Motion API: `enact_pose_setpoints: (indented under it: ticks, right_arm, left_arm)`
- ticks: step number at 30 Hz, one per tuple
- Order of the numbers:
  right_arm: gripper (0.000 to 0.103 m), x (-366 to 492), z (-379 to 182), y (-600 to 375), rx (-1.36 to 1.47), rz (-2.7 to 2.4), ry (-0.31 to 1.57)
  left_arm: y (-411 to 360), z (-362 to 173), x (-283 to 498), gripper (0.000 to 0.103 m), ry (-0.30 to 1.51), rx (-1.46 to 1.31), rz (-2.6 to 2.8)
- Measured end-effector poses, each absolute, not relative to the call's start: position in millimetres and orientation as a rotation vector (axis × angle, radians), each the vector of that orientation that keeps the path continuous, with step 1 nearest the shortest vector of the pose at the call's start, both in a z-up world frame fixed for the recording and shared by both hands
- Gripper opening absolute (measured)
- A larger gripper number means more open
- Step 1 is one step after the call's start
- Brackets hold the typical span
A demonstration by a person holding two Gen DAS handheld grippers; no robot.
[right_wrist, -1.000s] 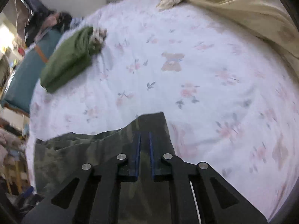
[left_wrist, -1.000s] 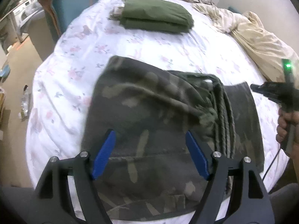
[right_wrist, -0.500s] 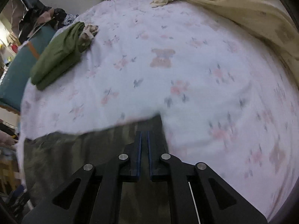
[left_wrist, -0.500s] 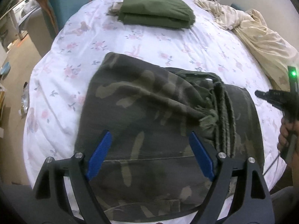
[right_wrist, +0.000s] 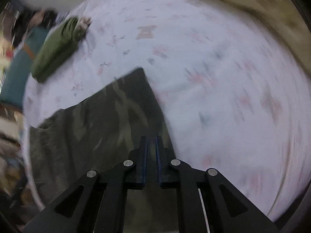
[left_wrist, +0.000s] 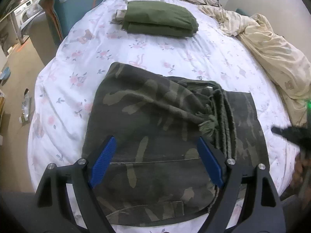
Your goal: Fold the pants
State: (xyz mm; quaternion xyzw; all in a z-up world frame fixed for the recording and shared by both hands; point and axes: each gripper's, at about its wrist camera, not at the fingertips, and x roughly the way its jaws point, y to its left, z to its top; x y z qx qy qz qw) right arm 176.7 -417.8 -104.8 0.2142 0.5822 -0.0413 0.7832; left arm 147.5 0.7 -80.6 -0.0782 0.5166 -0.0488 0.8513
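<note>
Camouflage pants (left_wrist: 155, 116) lie folded on the flowered bed sheet (left_wrist: 77, 58), with a knotted drawstring and bunched waistband toward the right. My left gripper (left_wrist: 156, 139) hovers open just above them, nothing between its blue pads. In the blurred right wrist view, my right gripper (right_wrist: 151, 138) is over the right flap of the pants (right_wrist: 120, 104). Its jaws are opening, with a narrow gap between the pads and no cloth pinched there. The flap lies flat, its corner pointing away from me.
A folded olive-green garment (left_wrist: 159, 19) sits further up the bed. A crumpled beige duvet (left_wrist: 272, 54) runs along the right side. A teal chair (left_wrist: 73, 5) and cluttered floor (left_wrist: 17, 97) lie beyond the bed's left edge.
The right gripper's pads have parted from shut to a narrow gap, and it has pulled back along the flap, whose corner now lies farther ahead. The left gripper has hardly shifted.
</note>
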Motion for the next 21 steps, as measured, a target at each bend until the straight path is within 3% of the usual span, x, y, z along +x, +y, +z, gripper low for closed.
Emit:
enact_pose_setpoints:
  ticks: [1, 2, 3, 7, 11, 15, 17, 18, 19, 21]
  right_arm:
    - [0.058, 160.9, -103.9, -422.3, 0.511, -0.101, 1.257]
    - [0.075, 142.1, -105.6, -425.2, 0.549, -0.128, 1.260]
    - [0.082, 127.0, -107.7, -423.6, 0.575, -0.154, 1.248]
    - [0.082, 83.1, -122.8, -426.1, 0.667, -0.252, 1.243]
    - [0.076, 46.2, -153.6, -434.7, 0.876, -0.288, 1.228]
    - [0.067, 52.0, -162.6, -417.3, 0.787, -0.279, 1.254]
    - [0.054, 55.2, -161.4, -405.3, 0.758, -0.213, 1.279]
    - [0.040, 55.6, -159.8, -400.4, 0.736, -0.195, 1.283]
    - [0.018, 55.9, -158.4, -398.3, 0.723, -0.185, 1.285]
    - [0.010, 53.9, -148.5, -394.7, 0.699, -0.174, 1.250]
  left_arm:
    - [-0.5, -79.2, 146.3, 0.083, 1.086, -0.165, -0.109]
    - [-1.6, -78.5, 145.1, 0.083, 1.086, -0.169, -0.116]
    - [-2.7, -78.1, 143.9, 0.083, 1.087, -0.173, -0.123]
    - [-0.2, -77.5, 136.1, 0.083, 1.098, -0.185, -0.142]
    - [3.0, -76.5, 131.3, 0.083, 1.106, -0.218, -0.151]
    - [0.3, -71.0, 128.7, 0.083, 1.089, -0.224, -0.171]
    - [0.4, -69.1, 127.6, 0.083, 1.077, -0.213, -0.166]
    - [1.5, -68.5, 127.3, 0.083, 1.070, -0.211, -0.156]
    - [2.7, -68.4, 127.6, 0.083, 1.070, -0.213, -0.154]
    - [4.1, -69.1, 128.4, 0.083, 1.073, -0.217, -0.150]
